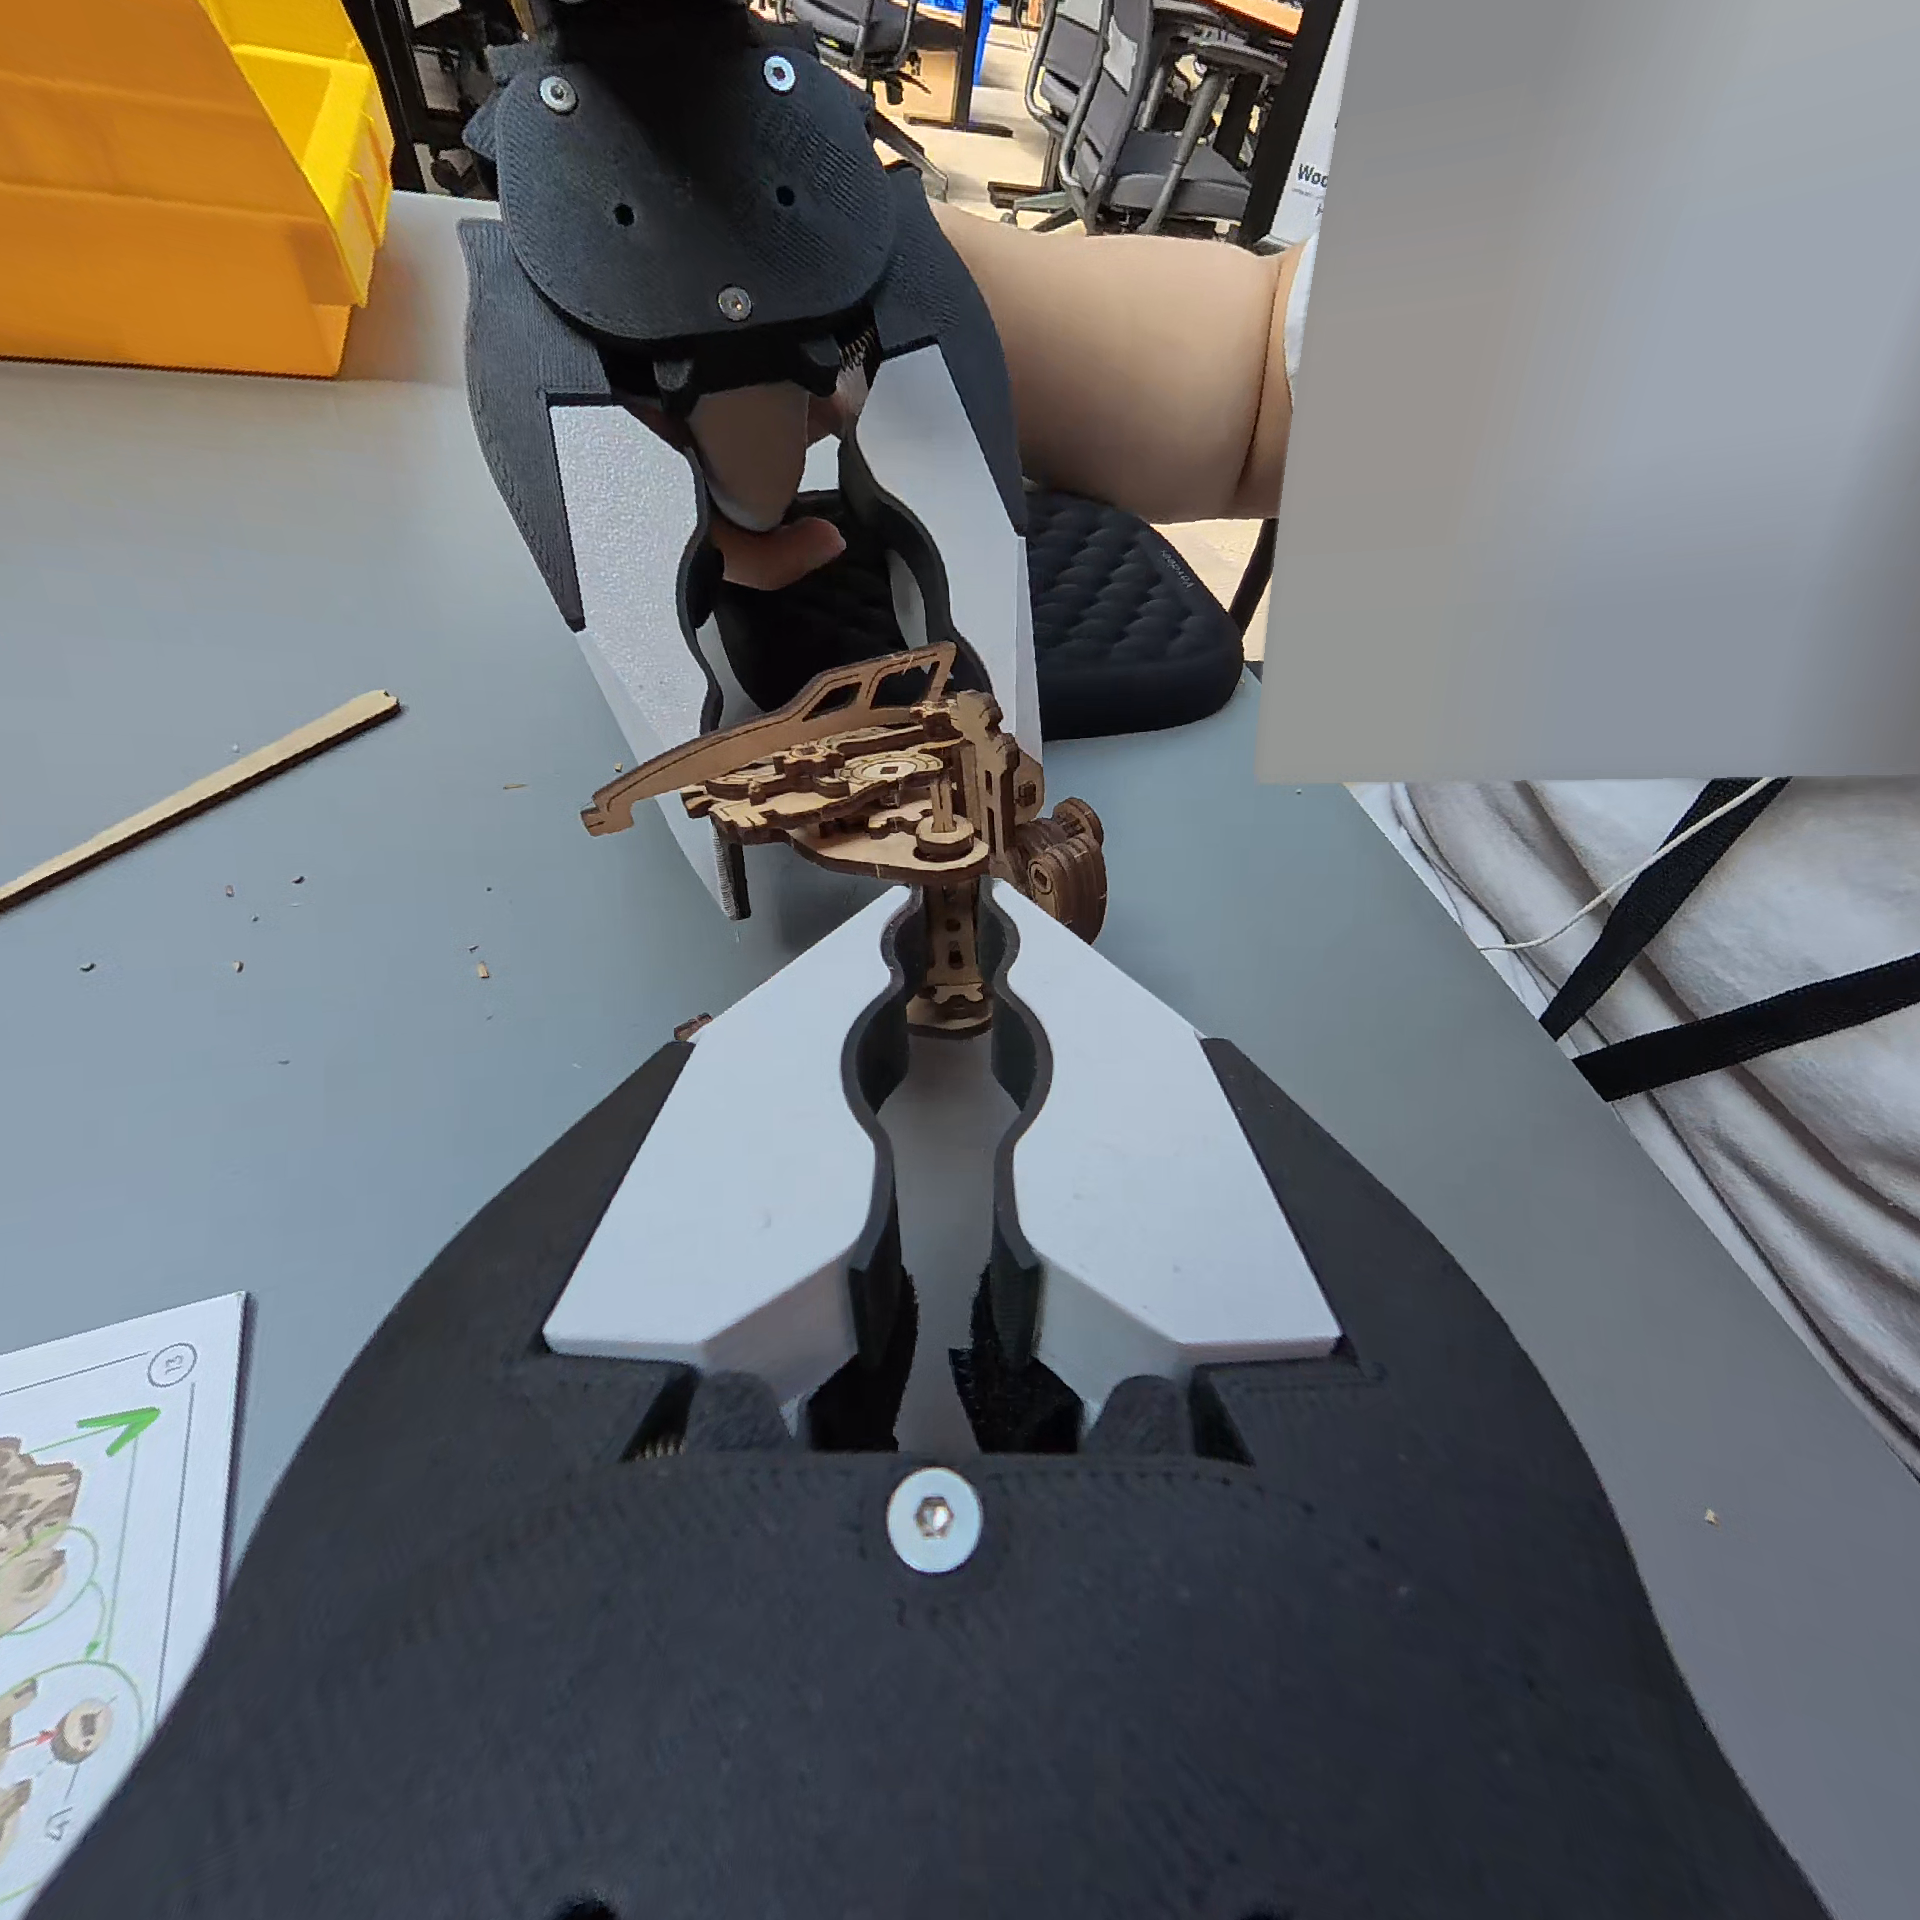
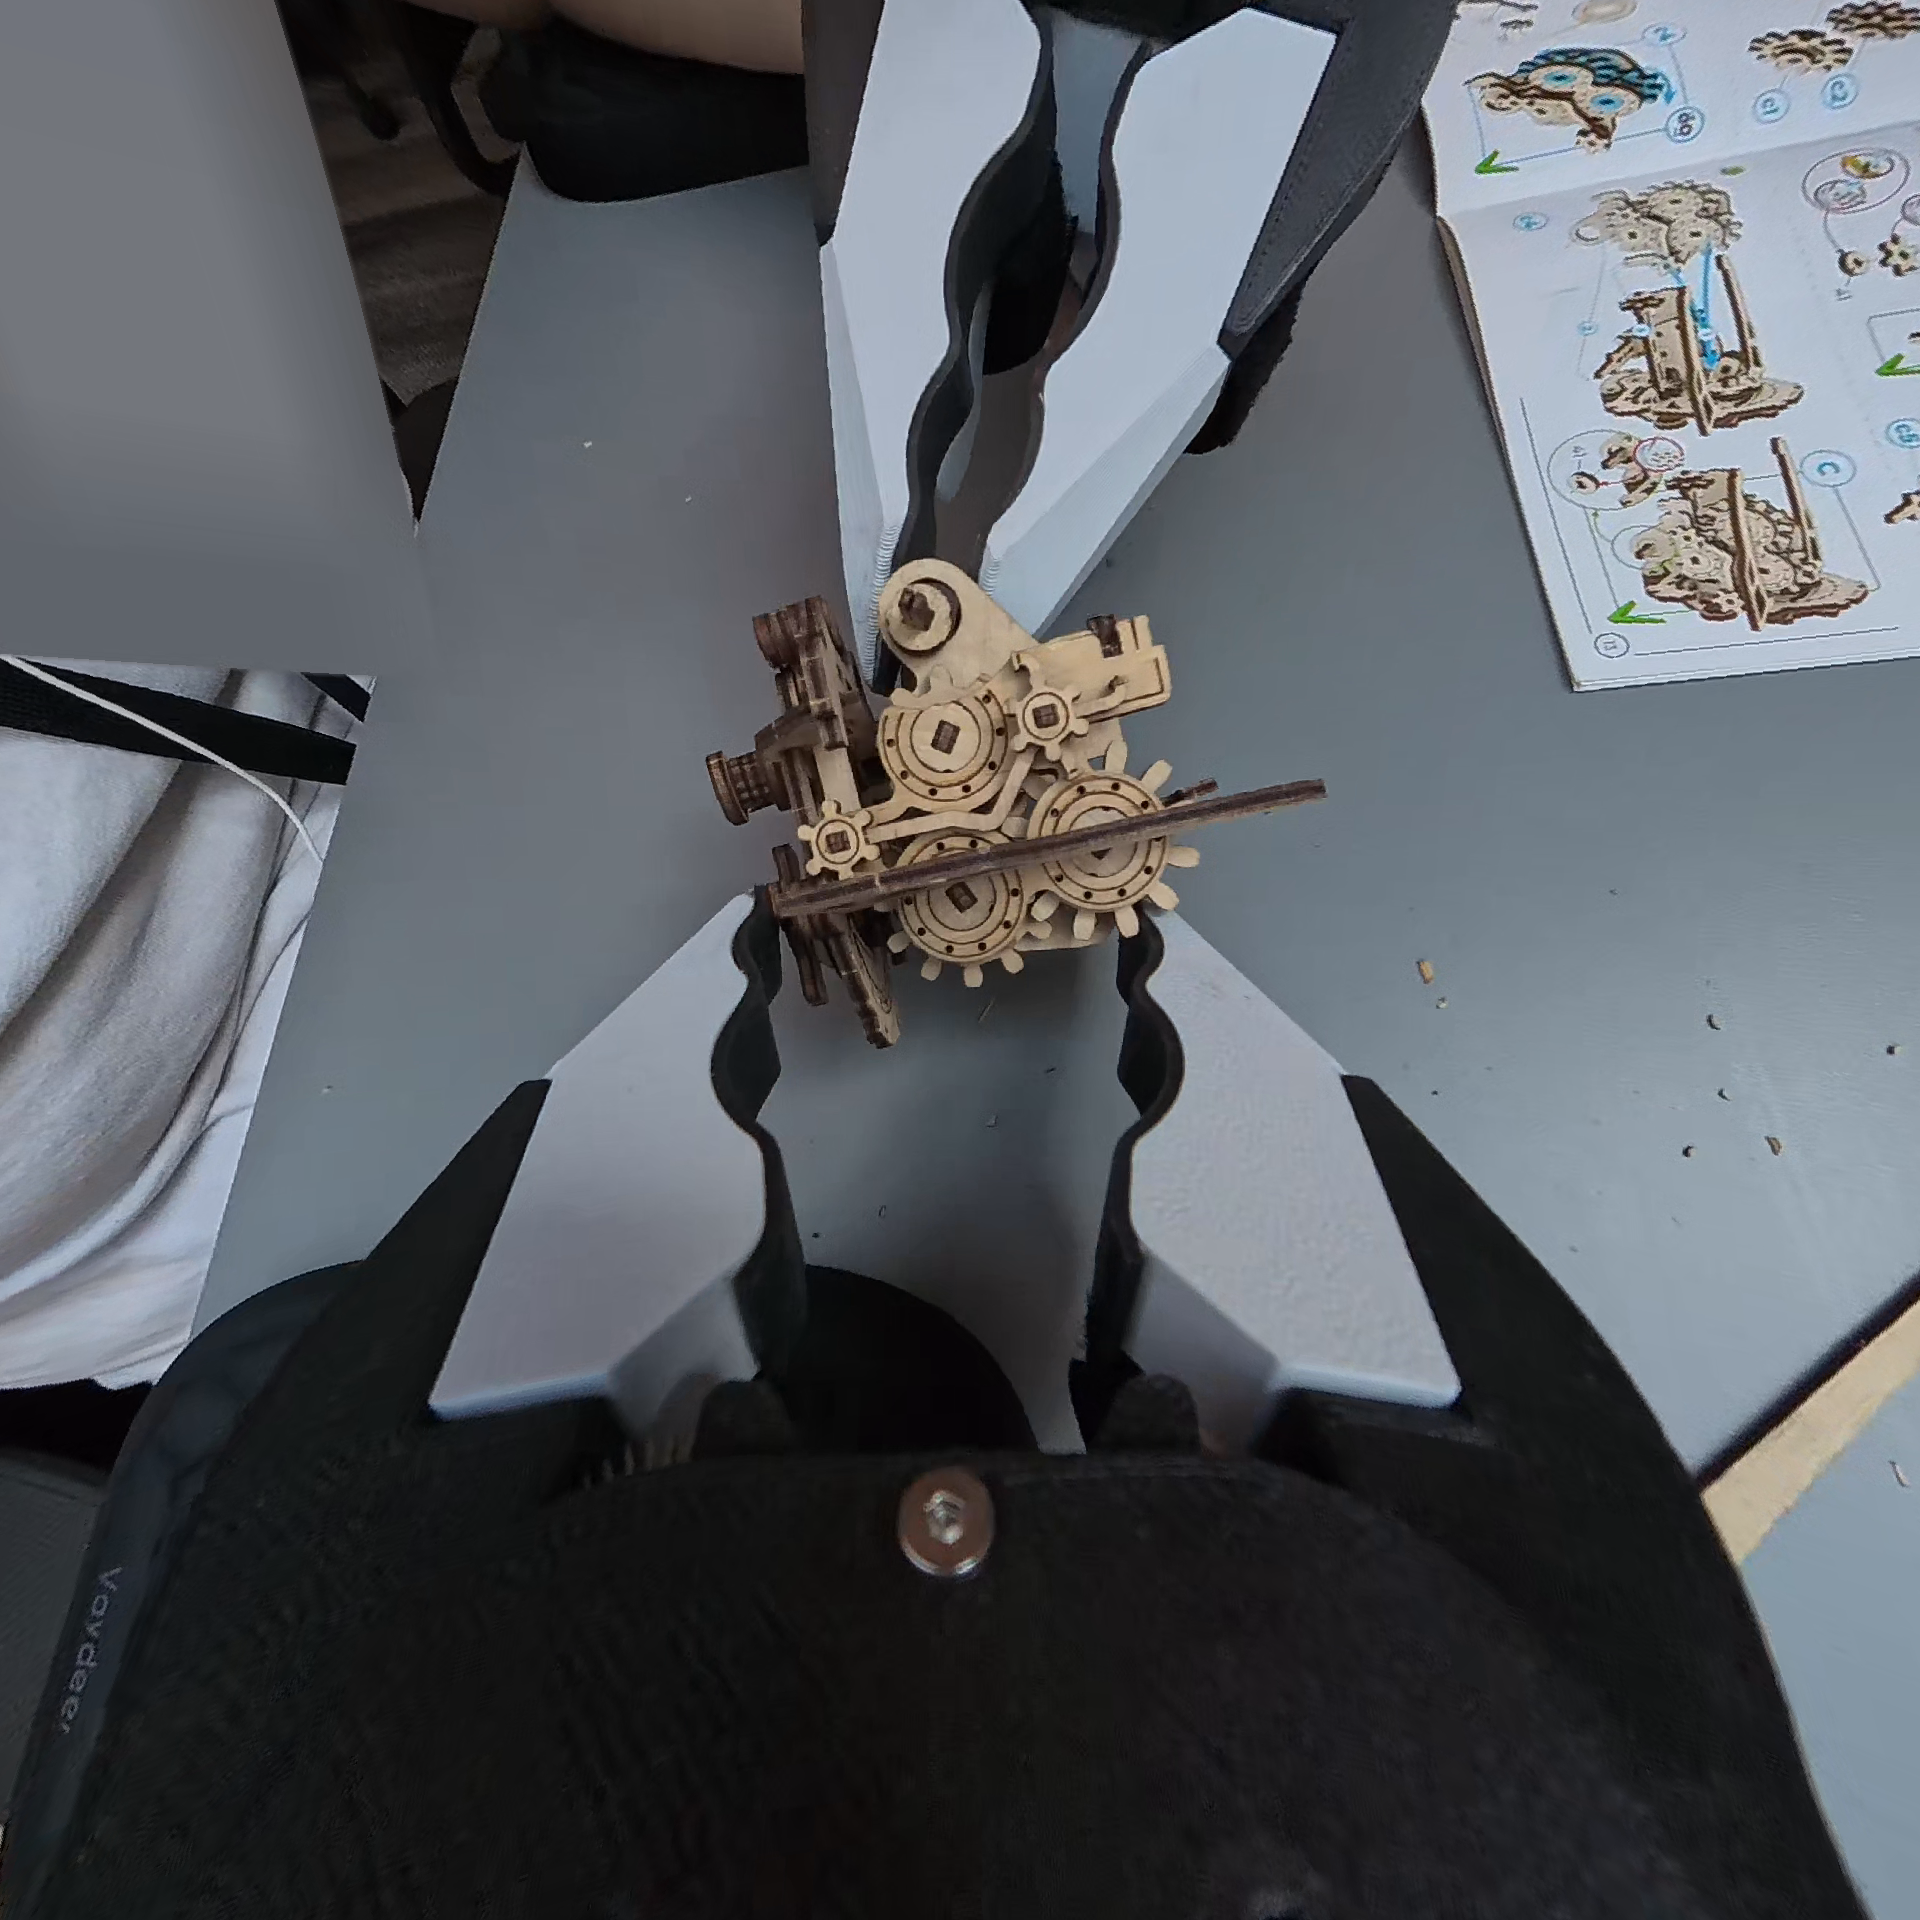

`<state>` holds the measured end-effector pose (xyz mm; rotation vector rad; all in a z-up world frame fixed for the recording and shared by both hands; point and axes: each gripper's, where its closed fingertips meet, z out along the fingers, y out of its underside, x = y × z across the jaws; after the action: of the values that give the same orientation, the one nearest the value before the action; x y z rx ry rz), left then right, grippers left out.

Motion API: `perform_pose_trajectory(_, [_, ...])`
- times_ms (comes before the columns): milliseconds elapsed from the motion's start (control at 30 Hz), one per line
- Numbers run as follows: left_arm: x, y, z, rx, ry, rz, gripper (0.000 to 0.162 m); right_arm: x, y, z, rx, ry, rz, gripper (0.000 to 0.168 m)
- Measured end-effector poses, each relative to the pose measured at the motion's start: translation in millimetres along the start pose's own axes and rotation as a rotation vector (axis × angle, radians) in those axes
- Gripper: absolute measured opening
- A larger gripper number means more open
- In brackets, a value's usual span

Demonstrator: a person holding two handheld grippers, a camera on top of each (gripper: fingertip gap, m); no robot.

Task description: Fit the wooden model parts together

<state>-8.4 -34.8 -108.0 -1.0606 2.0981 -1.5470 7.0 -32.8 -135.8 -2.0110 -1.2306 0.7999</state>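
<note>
Both views are evenly and brightly lit by soft, diffuse light from above; no hard shadows are cast on the grey table [image 1: 312, 1091], only faint soft shading under the wooden model [image 2: 987, 821]. Mild glare is seen on the yellow bins [image 1: 177, 177], whose colour is nearly overexposed. Strong wide-angle distortion is noticed at the edges, where straight lines are bent. The centre is rendered sharply, while the nearest black housing and the distant office chairs [image 1: 1143, 114] are slightly softened. Flat grey patches have been laid over parts of both pictures.
</note>
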Motion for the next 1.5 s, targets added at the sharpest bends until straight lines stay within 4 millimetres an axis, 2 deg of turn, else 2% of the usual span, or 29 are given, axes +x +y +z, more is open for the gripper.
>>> perform_pose_trajectory(233, [-1.6,2.5,-3.1,-0.02,0.003,-0.024,0.008,-0.4,2.4,-2.1,-0.015,0.007,-0.023,0.059])
perform_pose_trajectory(333, [-0.8,3.3,-9.0,-0.056,0.014,-0.022,0.009,0.6,7.4,-1.6,-0.045,0.009,-0.033,0.04])
perform_pose_trajectory(433, [-1.9,4.7,-11.2,-0.067,0.009,-0.006,0.007,2.1,5.8,-1.2,-0.031,0.018,-0.046,0.041])
perform_pose_trajectory(500, [-4.5,4.3,-11.2,-0.061,-0.005,-0.019,0.006,3.1,1.5,-3.3,-0.005,0.021,-0.017,0.047])
perform_pose_trajectory(600, [-6.2,5.1,-12.9,-0.054,-0.021,-0.033,0.006,4.3,-11.7,-12.2,0.082,0.022,0.079,0.053])
perform_pose_trajectory(667, [-8.7,6.4,-15.1,-0.047,-0.057,-0.047,0.006,6.6,-20.5,-15.7,0.143,0.025,0.221,0.06])
perform_pose_trajectory(800, [-11.7,6.9,-16.9,-0.006,-0.111,-0.11,0.006,2.8,-24.8,-4.8,0.161,0.047,0.435,0.072])
perform_pose_trajectory(900, [-13.2,4.2,-14.2,0.003,-0.132,-0.126,0.006,9.1,-25.5,0.6,0.18,0.155,0.503,0.075])
perform_pose_trajectory(967, [-11.5,2.9,-11.8,0.002,-0.137,-0.128,0.006,12.5,-23.9,0.0,0.188,0.209,0.538,0.066])
perform_pose_trajectory(1100, [-2.7,3.4,-9.8,-0.009,-0.116,-0.111,0.01,7.5,-21.7,-0.5,0.189,0.205,0.536,0.059])
perform_pose_trajectory(1300, [9.3,3.4,-11.7,0.003,-0.004,-0.143,0.017,2.9,-22.2,-1.7,0.153,0.233,0.444,0.057])
perform_pose_trajectory(1367, [10.8,3.8,-13.1,0.016,0.037,-0.182,0.014,1.7,-22.7,-1.5,0.14,0.236,0.418,0.057])
perform_pose_trajectory(1400, [10.5,4.6,-13.6,0.018,0.049,-0.196,0.007,0.6,-23.3,-0.9,0.133,0.234,0.402,0.056])
perform_pose_trajectory(1500, [9.8,5.2,-12.9,0.022,0.057,-0.215,0.005,1.4,-22.5,-1.5,0.117,0.25,0.383,0.057])
